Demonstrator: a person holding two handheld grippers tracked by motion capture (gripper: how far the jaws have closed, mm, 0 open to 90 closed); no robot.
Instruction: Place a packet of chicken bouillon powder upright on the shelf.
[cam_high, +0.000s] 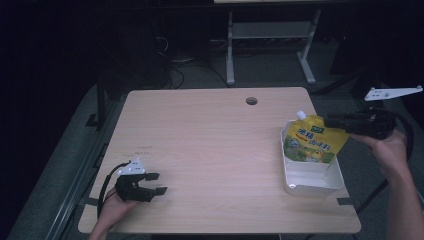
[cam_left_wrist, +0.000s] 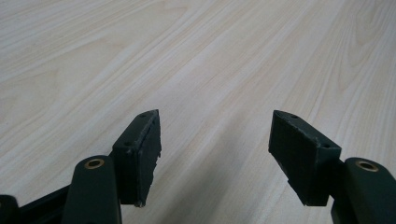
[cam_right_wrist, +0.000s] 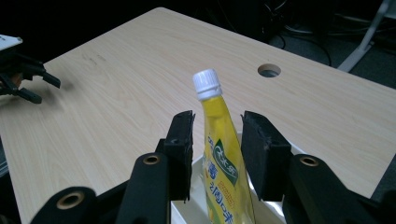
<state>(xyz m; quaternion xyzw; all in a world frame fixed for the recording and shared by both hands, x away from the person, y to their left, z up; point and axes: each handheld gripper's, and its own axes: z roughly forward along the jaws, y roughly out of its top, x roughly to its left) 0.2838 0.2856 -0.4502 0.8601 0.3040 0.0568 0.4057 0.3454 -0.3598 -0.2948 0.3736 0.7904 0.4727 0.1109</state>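
My right gripper (cam_right_wrist: 217, 154) is at the table's right edge, its 2 jaws partly open with the yellow pouch (cam_right_wrist: 223, 163) between them, each pad standing clear of it. The pouch stands upright in the far end of the white tray (cam_high: 312, 177). My left gripper (cam_high: 155, 183) rests near-left on the table (cam_high: 210, 145), jaws wide apart and holding nothing.

- A pale wooden table (cam_high: 215, 150) carries everything; a round hole (cam_high: 251, 101) sits near its far edge.
- A white tray (cam_high: 312, 180) lies on its right side.
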